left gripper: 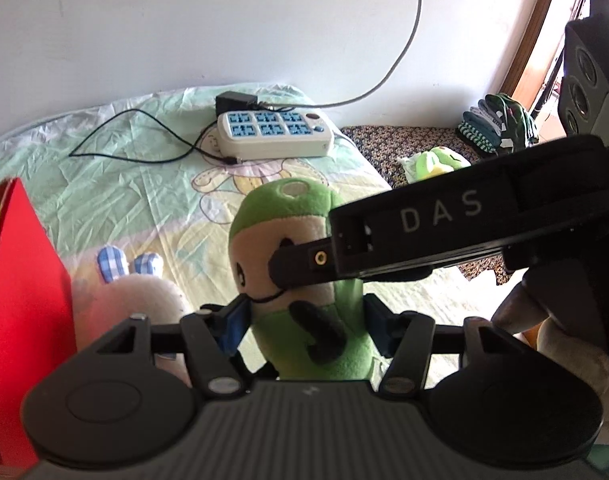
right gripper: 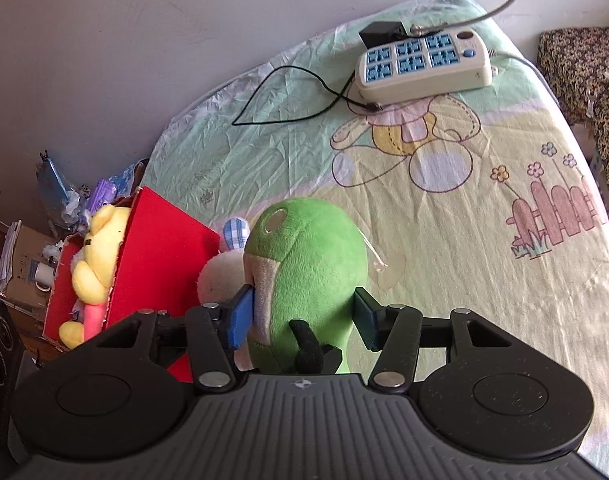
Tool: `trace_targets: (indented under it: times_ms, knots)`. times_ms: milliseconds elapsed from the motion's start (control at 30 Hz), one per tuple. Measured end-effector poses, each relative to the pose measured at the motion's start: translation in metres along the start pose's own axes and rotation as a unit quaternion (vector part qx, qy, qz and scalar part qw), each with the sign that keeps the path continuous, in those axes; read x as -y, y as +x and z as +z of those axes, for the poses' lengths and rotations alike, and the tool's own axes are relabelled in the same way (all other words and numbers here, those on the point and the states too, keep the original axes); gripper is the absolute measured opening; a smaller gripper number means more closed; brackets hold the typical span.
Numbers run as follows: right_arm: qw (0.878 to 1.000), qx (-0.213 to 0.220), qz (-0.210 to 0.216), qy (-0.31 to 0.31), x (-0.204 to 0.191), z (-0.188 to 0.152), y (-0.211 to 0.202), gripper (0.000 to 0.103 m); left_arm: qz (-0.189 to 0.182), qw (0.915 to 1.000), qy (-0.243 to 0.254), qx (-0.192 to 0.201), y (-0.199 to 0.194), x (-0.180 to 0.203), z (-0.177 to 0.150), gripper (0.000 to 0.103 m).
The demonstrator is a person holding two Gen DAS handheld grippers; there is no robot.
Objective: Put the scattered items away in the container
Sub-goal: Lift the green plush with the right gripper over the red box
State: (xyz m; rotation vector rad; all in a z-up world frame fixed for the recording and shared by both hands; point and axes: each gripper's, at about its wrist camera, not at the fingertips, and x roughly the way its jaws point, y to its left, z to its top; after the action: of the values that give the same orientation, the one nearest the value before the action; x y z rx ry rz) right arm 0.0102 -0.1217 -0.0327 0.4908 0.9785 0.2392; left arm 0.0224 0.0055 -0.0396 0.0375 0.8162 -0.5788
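At the far left stands a red box [right gripper: 160, 236] with a yellow plush bear [right gripper: 98, 248] lying in it, head up against the box wall. Just beside the box on the bed sits a white plush rabbit [left gripper: 140, 300] with blue checked ears. Next comes the green plush toy [left gripper: 304, 280], upright, between the box side and the middle of the bed. The left hand-held gripper [left gripper: 304, 320] pinches its body, the blue pads pressed into the plush on both sides. The right hand-held gripper [right gripper: 302, 316] has the same toy between its pads: the left pad presses its pale face, the right pad stands at its green flank, and whether that one touches I cannot tell. The bed sheet [right gripper: 444, 240] is pale green and yellow, wrinkled, printed with a cartoon bear and a fence. Near the white wall lies a power strip [left gripper: 274, 134] with a black adapter and thin cable. At the right, a patterned cloth carries folded clothes [left gripper: 500, 124].
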Motion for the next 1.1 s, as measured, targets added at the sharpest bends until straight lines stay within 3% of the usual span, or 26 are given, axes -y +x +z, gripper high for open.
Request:
trace_targets:
  times_ms: [233, 533, 833, 1100]
  knots:
    - [0.998, 0.046, 0.003, -0.036, -0.031, -0.007, -0.028, 0.056, 0.005, 0.9993, 0.006, 0.036, -0.039, 0.001, 0.005, 0.059]
    - [0.994, 0.09, 0.015, -0.055, -0.081, -0.011, -0.049, 0.056, 0.003, 0.9957, 0.014, 0.091, -0.097, -0.025, 0.012, 0.059]
    - [0.989, 0.119, 0.034, -0.077, -0.167, -0.016, -0.038, 0.056, 0.023, 0.9915, 0.009, 0.128, -0.164, -0.097, 0.01, 0.059]
    - [0.985, 0.115, 0.063, -0.108, -0.239, -0.021, 0.007, 0.056, 0.062, 0.9884, -0.016, 0.137, -0.201, -0.169, -0.004, 0.059]
